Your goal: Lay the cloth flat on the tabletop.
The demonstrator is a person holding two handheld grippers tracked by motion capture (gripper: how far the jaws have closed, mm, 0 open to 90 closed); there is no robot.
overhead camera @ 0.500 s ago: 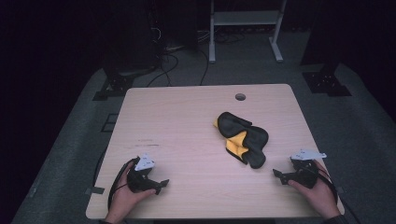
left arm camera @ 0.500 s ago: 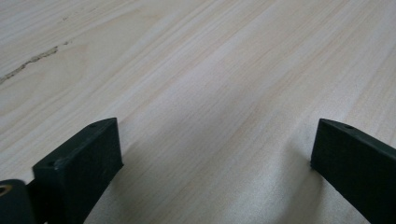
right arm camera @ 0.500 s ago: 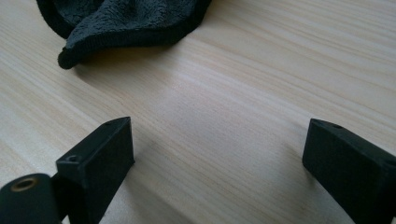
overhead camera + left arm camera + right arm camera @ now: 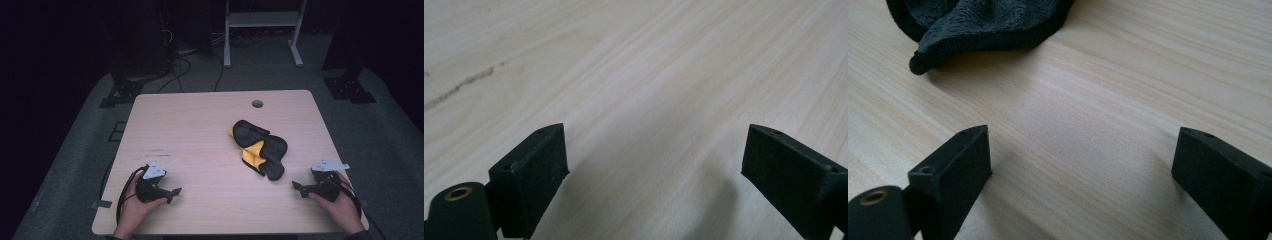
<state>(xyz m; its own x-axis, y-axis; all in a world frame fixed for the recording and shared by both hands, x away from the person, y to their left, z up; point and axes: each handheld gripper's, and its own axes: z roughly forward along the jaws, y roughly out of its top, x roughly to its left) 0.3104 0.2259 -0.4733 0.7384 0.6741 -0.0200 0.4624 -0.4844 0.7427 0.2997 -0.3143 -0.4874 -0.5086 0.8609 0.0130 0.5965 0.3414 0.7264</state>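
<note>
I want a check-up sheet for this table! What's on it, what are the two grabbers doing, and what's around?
Surface: pale wooden table, faint dark streak near the left, round hole near the far edge.
Job's things: crumpled black and yellow cloth lying right of centre, untouched.
Clutter: nothing seen.
Grippers: left gripper and right gripper rest near the front edge, jaws open, nothing between them.
Cables: a black cable loops from the left gripper; more cables on the floor behind.
Surroundings: dark room, grey floor, white frame at the back.
</note>
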